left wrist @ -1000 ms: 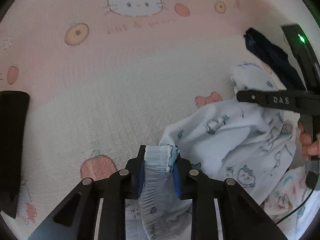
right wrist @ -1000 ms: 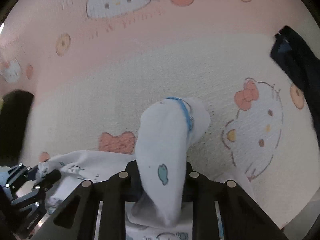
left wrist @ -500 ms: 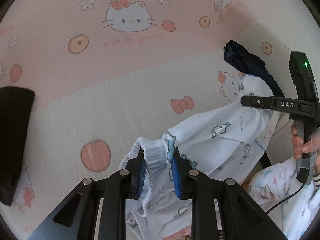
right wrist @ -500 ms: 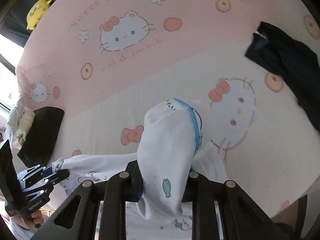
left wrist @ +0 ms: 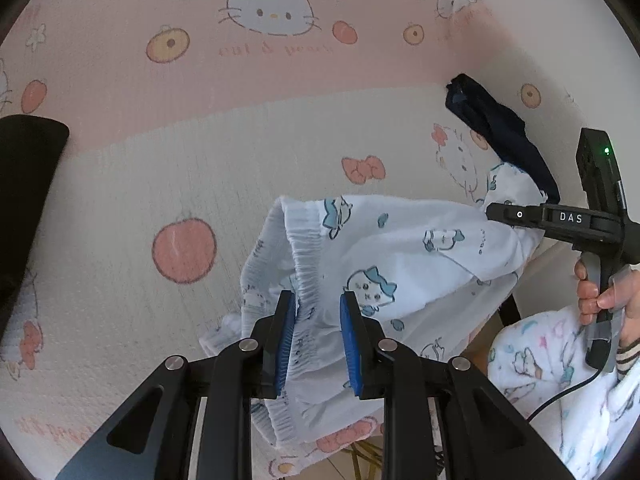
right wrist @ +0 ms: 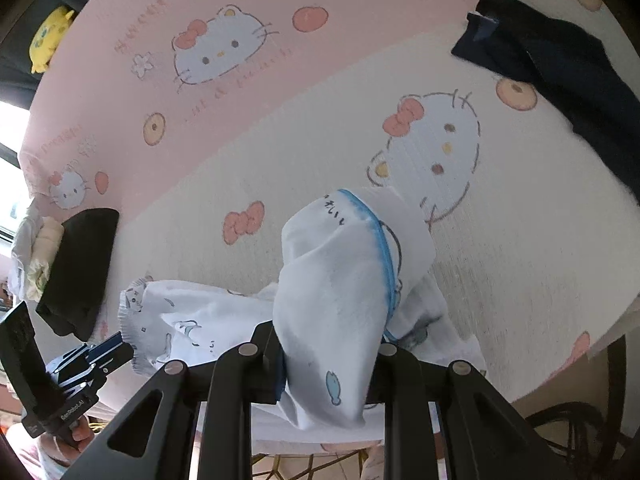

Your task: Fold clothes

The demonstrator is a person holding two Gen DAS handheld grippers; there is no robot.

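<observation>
- The shorts (left wrist: 404,252), white with small blue cartoon prints, hang stretched between the two claws, lifted above the sheet (left wrist: 168,184) near its front edge.
- The gathered elastic waistband runs down between the blue pads (left wrist: 285,344) of the left claw (left wrist: 316,344), which is clamped on it.
- In the left view the far end of the shorts reaches the right claw (left wrist: 504,216), seen from the side at the right, its tip buried in the cloth.
- In the right view the right claw (right wrist: 326,372) is clamped on a thick fold of the shorts (right wrist: 336,288); a blue-trimmed hem curves over the top of that fold.
- The cloth hides the right claw's pads almost wholly.
- In the same view the left claw (right wrist: 116,350) shows at lower left, gripping the ruffled waistband end.
- A hand (left wrist: 600,296) holds the right claw's handle; below it is a patterned pyjama sleeve.
- The sheet is cream in front and pink behind, printed with cat faces, bows and peaches.
- A dark navy garment (right wrist: 568,72) lies on the sheet to the right, apart from the shorts in the right view.
- A black folded item (right wrist: 80,264) lies at the left edge of the sheet.
- A yellow plush toy (right wrist: 48,38) sits beyond the far left corner.
</observation>
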